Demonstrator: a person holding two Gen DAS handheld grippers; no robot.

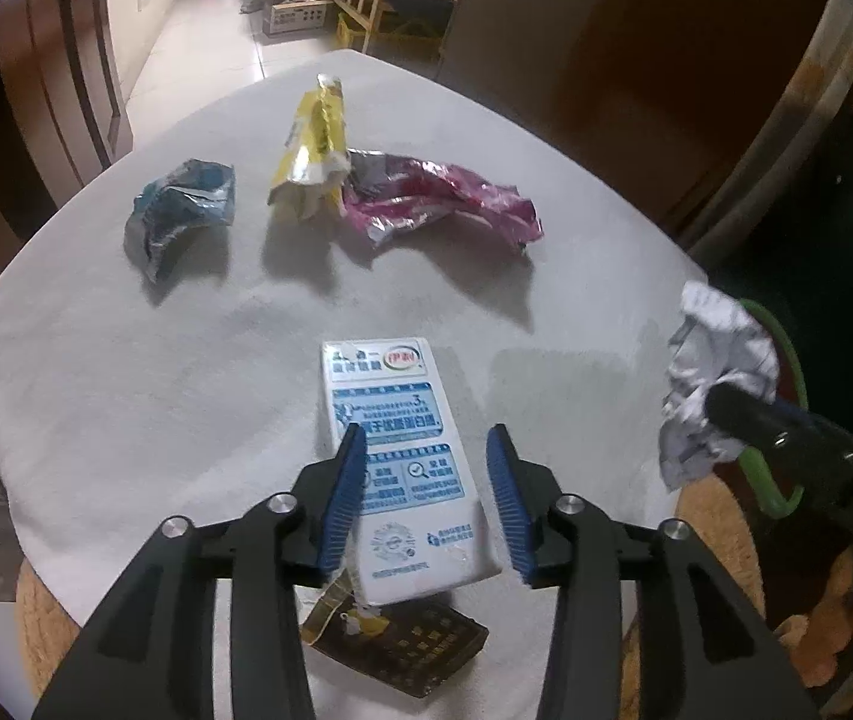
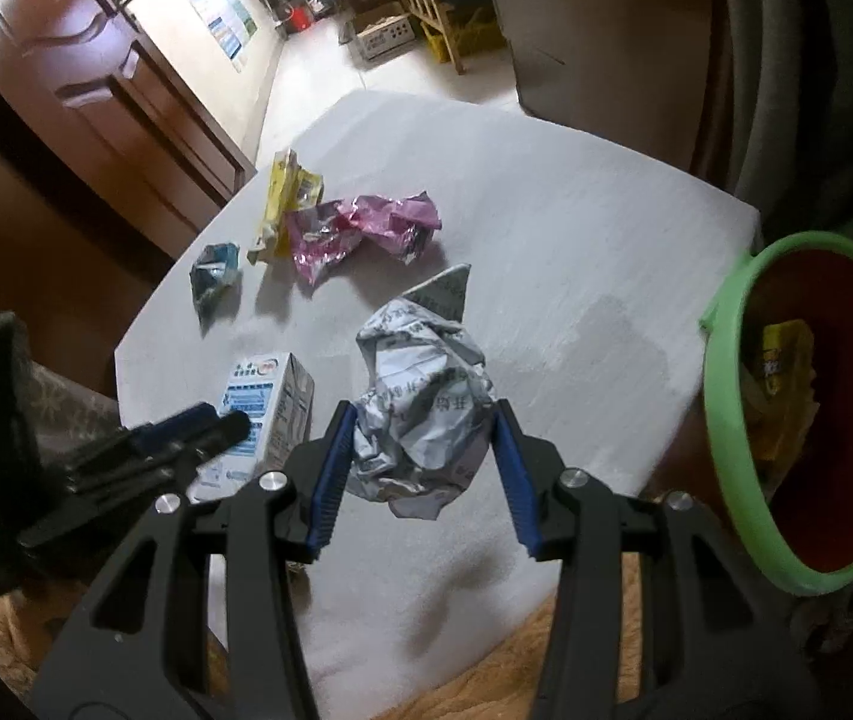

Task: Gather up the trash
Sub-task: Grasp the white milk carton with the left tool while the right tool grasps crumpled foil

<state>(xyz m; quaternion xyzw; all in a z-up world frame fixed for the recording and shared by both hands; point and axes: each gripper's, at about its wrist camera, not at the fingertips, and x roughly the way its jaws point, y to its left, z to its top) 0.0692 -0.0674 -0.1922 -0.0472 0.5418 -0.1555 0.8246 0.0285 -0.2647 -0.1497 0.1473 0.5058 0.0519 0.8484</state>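
Four wrappers point(image 1: 318, 138) (one carton point(image 1: 396, 468))

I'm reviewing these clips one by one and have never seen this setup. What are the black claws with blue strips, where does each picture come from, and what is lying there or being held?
There is no robot here. A person holds a two-finger gripper in each hand, and each has a wide-angle camera looking out along its fingers, so each picture shows its own claws at the bottom.

In the left view, the left gripper is open around a milk carton lying on the table, without gripping it. Farther off lie a blue wrapper, a yellow wrapper and a pink wrapper.

In the right view, the right gripper holds a crumpled paper ball above the table. A green-rimmed bin beside the table edge already has something yellow inside.

Each gripper also appears at the edge of the other's picture.
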